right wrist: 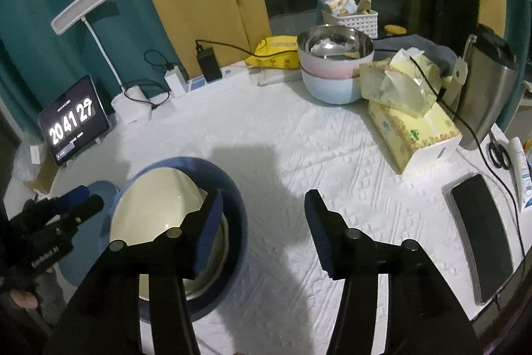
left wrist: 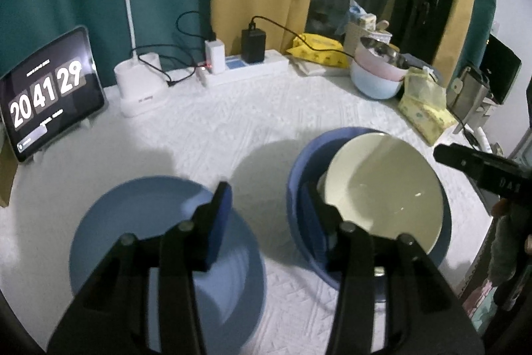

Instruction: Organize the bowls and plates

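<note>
A cream plate [left wrist: 385,188] leans tilted inside a dark blue bowl [left wrist: 299,175] on the white table; both also show in the right wrist view, the plate [right wrist: 149,205] inside the bowl [right wrist: 236,198]. A flat blue plate [left wrist: 139,222] lies on the table left of the bowl, and its edge shows in the right wrist view [right wrist: 103,192]. My left gripper [left wrist: 269,205] is open and empty, its fingers straddling the gap between plate and bowl. My right gripper [right wrist: 262,208] is open and empty, just right of the bowl, its left finger over the bowl's rim.
Stacked bowls, steel on pink on pale blue [right wrist: 332,69], stand at the back. Tissue packs [right wrist: 409,118], a steel kettle [right wrist: 485,88], a phone [right wrist: 478,235], scissors [right wrist: 498,152] lie right. A tablet clock [left wrist: 46,92], a lamp base [left wrist: 139,88] and a power strip [left wrist: 246,69] line the back.
</note>
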`<act>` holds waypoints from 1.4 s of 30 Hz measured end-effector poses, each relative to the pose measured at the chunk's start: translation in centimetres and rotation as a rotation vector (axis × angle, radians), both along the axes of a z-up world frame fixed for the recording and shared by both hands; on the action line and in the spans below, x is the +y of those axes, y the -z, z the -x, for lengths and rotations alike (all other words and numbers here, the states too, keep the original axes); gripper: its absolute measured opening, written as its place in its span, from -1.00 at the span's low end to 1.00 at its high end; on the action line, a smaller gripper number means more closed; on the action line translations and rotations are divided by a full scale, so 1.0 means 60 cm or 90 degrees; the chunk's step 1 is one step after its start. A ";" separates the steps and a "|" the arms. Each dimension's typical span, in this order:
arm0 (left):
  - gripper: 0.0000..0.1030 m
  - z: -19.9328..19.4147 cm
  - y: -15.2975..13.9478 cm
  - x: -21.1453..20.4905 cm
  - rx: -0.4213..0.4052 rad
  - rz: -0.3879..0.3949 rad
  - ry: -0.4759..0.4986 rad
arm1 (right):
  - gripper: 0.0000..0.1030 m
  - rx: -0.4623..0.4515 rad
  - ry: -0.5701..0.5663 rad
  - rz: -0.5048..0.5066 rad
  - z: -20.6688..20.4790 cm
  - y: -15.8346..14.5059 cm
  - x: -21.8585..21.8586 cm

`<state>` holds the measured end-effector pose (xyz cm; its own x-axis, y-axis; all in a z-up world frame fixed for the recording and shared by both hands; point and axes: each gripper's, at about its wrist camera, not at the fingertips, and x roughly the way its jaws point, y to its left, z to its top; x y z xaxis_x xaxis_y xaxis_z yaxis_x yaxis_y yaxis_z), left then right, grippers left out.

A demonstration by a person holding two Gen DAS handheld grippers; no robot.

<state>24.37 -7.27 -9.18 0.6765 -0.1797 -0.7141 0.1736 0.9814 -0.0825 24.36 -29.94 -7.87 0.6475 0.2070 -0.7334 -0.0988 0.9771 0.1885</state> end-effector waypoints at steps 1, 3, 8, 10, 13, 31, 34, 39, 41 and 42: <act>-0.11 0.000 0.001 -0.002 0.000 -0.001 0.003 | 0.06 0.002 -0.001 0.000 -0.001 0.004 -0.001; -0.11 0.000 0.006 -0.005 0.000 -0.006 0.005 | 0.06 0.007 -0.001 -0.005 -0.001 0.013 -0.005; -0.11 -0.008 0.023 -0.014 0.020 -0.023 0.006 | 0.06 0.024 -0.012 -0.014 -0.002 0.032 -0.009; -0.11 -0.009 0.026 -0.018 0.023 -0.029 0.009 | 0.06 0.035 -0.019 -0.008 -0.003 0.040 -0.007; -0.11 -0.009 0.035 -0.024 0.029 -0.048 0.010 | 0.06 0.049 -0.026 0.000 -0.004 0.049 -0.002; -0.17 -0.008 0.052 -0.022 0.043 -0.018 -0.055 | 0.08 0.046 0.017 -0.037 0.000 0.076 -0.002; -0.34 -0.006 0.052 -0.025 0.047 -0.007 -0.050 | 0.08 0.045 0.043 -0.067 0.007 0.081 -0.006; -0.81 0.001 0.048 -0.049 0.033 -0.019 -0.022 | -0.55 0.034 0.025 -0.056 0.016 0.071 0.018; -0.82 0.000 0.048 -0.049 0.032 -0.016 -0.025 | -0.76 0.027 0.023 -0.050 0.019 0.067 0.028; -0.82 -0.001 0.048 -0.047 0.034 -0.009 -0.024 | -0.81 0.023 0.026 -0.046 0.021 0.067 0.031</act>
<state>24.44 -10.06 -12.08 0.6431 -0.1449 -0.7520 0.1322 0.9882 -0.0773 23.11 -28.06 -11.86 0.6303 0.2347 -0.7400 -0.0511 0.9637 0.2621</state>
